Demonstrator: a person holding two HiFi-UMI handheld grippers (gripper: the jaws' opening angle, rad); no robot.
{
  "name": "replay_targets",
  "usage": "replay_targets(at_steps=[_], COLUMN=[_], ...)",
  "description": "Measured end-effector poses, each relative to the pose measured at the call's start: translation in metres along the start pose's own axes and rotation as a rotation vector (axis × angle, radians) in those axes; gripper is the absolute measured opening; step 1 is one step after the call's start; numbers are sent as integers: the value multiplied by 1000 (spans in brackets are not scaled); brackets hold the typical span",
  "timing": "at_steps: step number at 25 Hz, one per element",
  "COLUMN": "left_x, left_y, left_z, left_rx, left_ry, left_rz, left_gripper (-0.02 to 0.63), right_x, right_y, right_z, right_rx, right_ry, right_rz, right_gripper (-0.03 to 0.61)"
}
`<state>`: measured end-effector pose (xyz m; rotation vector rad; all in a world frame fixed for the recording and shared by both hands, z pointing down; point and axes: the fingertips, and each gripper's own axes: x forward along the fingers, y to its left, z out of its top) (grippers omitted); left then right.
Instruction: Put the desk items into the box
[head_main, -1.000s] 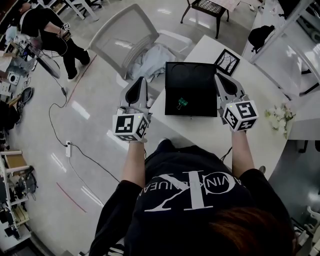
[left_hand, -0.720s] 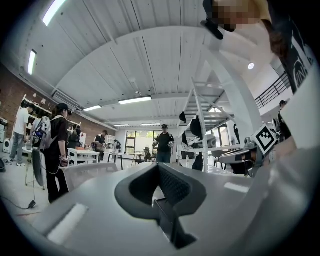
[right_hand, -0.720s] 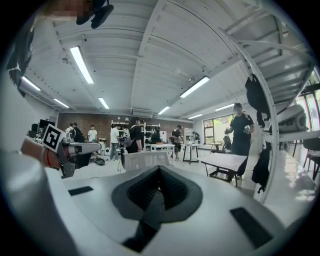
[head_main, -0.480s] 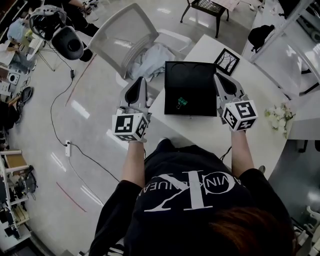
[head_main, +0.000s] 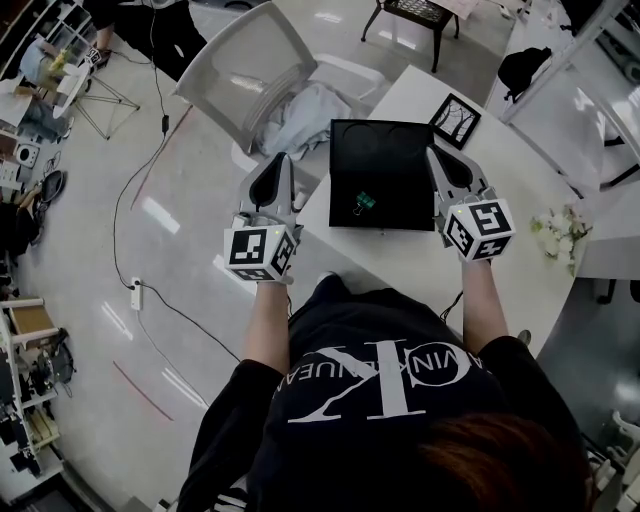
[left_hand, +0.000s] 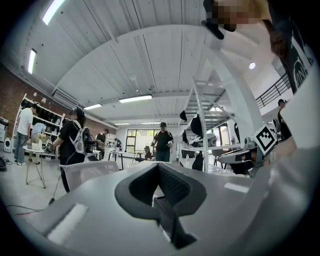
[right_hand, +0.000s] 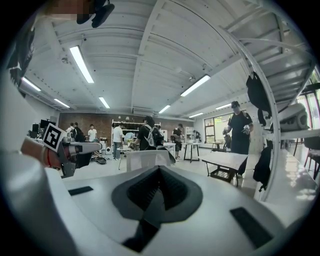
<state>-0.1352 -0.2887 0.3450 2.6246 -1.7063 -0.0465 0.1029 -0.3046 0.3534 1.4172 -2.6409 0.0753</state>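
Black shirt (head_main: 380, 385): large "CK" logo, "Calvin Klein" lettering, upside down.

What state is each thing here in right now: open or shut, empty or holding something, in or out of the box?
Left gripper: shut, empty, off the desk's left edge.
Right gripper: shut, empty, beside the box's right side.
Box: open, on the desk.
Binder clip: inside the box.
Picture frame: on the desk, outside the box.
Flowers: on the desk, outside the box.
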Motion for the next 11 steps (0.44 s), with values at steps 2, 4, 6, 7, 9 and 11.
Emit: replay_targets(at_steps=[2, 4, 6, 7, 9, 11], left_x=[0, 0, 1, 1, 2, 2], left_y=[0, 0, 1, 1, 2, 2], left_z=[-1, -2, -3, -4, -6, -7], left_rx=[0, 1, 2, 1, 0, -1], left_ry=[3, 6, 7, 8, 10, 13], left_rz=[1, 2, 2, 3, 4, 4], left_gripper=[11, 11, 11, 11, 11, 11], right_x=[1, 1, 3, 3, 5, 6], right_y=[0, 0, 0, -1, -1, 0], right_z=[-1, -2, -3, -4, -5, -7], right_rx=[0, 2, 2, 2, 3, 4], right_ry=[2, 4, 6, 8, 10, 12], right_rz=[2, 3, 5, 6, 8, 10], right_gripper=[14, 14, 14, 14, 14, 14])
